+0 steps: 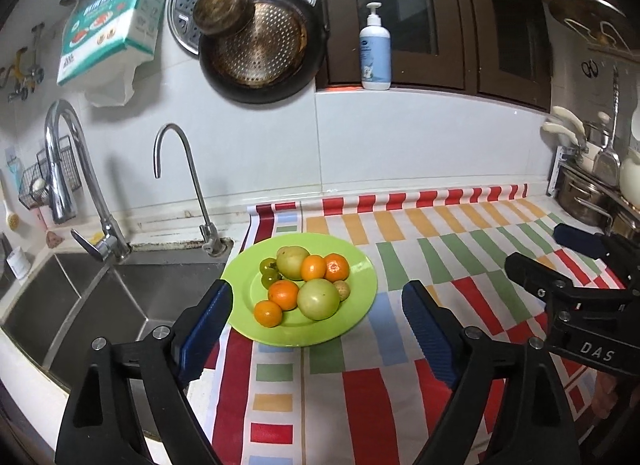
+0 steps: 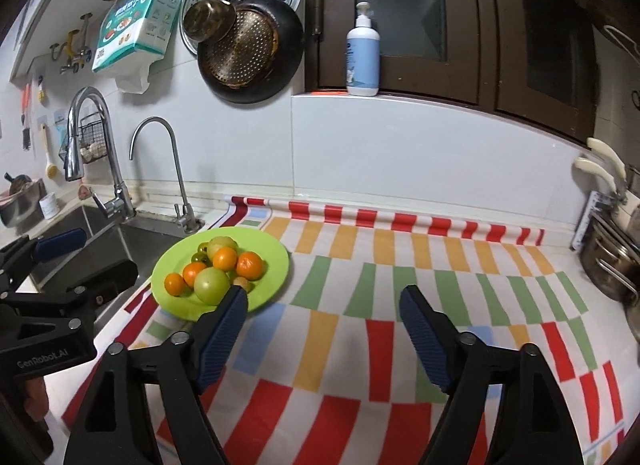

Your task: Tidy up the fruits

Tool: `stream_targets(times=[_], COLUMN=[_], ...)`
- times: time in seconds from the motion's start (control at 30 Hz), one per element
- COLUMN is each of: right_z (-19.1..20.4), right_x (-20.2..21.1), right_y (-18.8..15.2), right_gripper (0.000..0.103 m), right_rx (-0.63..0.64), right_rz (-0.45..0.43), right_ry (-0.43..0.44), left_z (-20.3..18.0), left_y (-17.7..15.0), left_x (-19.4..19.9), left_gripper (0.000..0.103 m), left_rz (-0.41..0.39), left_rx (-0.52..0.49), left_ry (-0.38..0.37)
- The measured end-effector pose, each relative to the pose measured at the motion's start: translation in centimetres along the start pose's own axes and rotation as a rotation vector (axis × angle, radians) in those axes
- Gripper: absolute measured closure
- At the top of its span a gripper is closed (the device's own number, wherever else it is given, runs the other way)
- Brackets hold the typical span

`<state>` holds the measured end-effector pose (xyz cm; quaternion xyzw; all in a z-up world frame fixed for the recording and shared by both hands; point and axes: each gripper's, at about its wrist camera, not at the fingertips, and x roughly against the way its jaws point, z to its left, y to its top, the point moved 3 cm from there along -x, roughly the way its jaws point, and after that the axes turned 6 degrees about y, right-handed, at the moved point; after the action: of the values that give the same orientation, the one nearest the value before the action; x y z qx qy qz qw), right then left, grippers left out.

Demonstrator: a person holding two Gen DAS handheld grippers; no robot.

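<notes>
A lime green plate (image 1: 360, 265) (image 2: 272, 265) lies on the striped cloth beside the sink. It holds several oranges (image 1: 284, 295) (image 2: 225, 259), two large green fruits (image 1: 318, 299) (image 2: 211, 285), small green grapes (image 1: 269, 271) and a small brownish fruit (image 1: 342, 289). My left gripper (image 1: 318, 307) is open and empty, its fingers standing on either side of the plate's near half, above it. My right gripper (image 2: 322, 305) is open and empty over the cloth, right of the plate. The right gripper also shows at the right of the left wrist view (image 1: 560, 261).
A steel sink (image 1: 100, 305) with two taps (image 1: 188, 185) lies left of the plate. Pans (image 1: 260, 45) hang on the wall. A soap bottle (image 1: 375, 49) stands on the ledge. Steel pots (image 2: 612, 257) sit at the right. The striped cloth (image 2: 400, 285) covers the counter.
</notes>
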<state>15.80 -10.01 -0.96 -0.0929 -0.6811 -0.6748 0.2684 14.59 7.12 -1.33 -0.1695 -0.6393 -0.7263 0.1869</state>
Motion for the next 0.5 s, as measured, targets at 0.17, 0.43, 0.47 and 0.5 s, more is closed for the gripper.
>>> stream_targets(times=[0.17, 0.43, 0.47, 0.5], right_z=[-0.7, -1.3, -1.3, -1.3], right_x=[2.3, 4.8, 5.0, 5.3], right_y=[-0.6, -1.7, -1.9, -2.0], right_gripper=[0.017, 0.017, 0.017, 0.017], right_rx=[-0.018, -0.04, -0.04, -0.038], right_rz=[-0.022, -0.019, -0.018, -0.018], right_ry=[-0.021, -0.037, -0.037, -0.039], left_z=[-0.7, -1.8, -1.9, -1.9], left_y=[-0.2, -0.8, -0.9, -0.9], left_x=[1.5, 3.6, 3.8, 4.1], left_gripper=[0.012, 0.005, 0.004, 0.003], left_rz=[-0.009, -0.032, -0.035, -0.04], left_rx=[-0.003, -0.026, -0.026, -0.026], left_ry=[-0.007, -0.019, -0.016, -0.013])
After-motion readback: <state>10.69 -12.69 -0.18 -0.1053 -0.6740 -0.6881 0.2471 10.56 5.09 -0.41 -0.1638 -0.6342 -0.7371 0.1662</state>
